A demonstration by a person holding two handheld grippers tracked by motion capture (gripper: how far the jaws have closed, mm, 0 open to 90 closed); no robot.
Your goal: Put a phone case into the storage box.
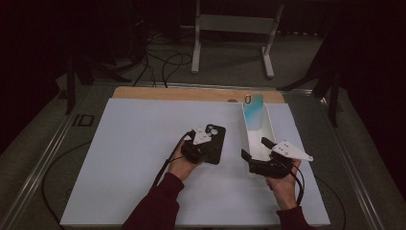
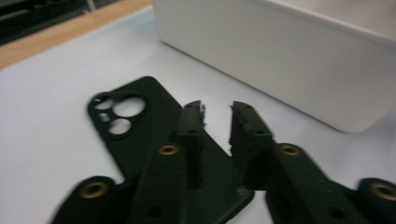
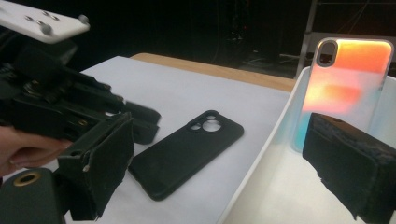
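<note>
**High view: black phone case under the left gripper, beside the white bin**

High view showed the black phone case (image 1: 214,143) lying flat on the white table mat (image 1: 134,158), camera cutouts toward the far end, just left of the white bin (image 1: 268,132). The left gripper (image 1: 205,151) sat over the case's near edge, held by the person's left hand (image 1: 181,165). In the left gripper view its two black jaws stood nearly closed, with only a narrow slit between the tips, directly above the case's near half; the case (image 2: 135,126) lay beneath them rather than between them, and whether the tips touched it could not be told. The bin's side wall (image 2: 289,60) stood close behind.

Right gripper view showed the same case (image 3: 187,151) flat on the mat, apart from the bin's rim. The right gripper (image 1: 256,150), held by the right hand (image 1: 282,184), had its jaws spread wide across the bin's near end, one jaw outside the left wall and one over the inside, pressing on nothing. An iridescent phone case (image 1: 253,112) stood upright against the bin's far end, its face shining orange and pale blue. A wooden strip (image 1: 191,94) edged the far side of the mat.
</note>
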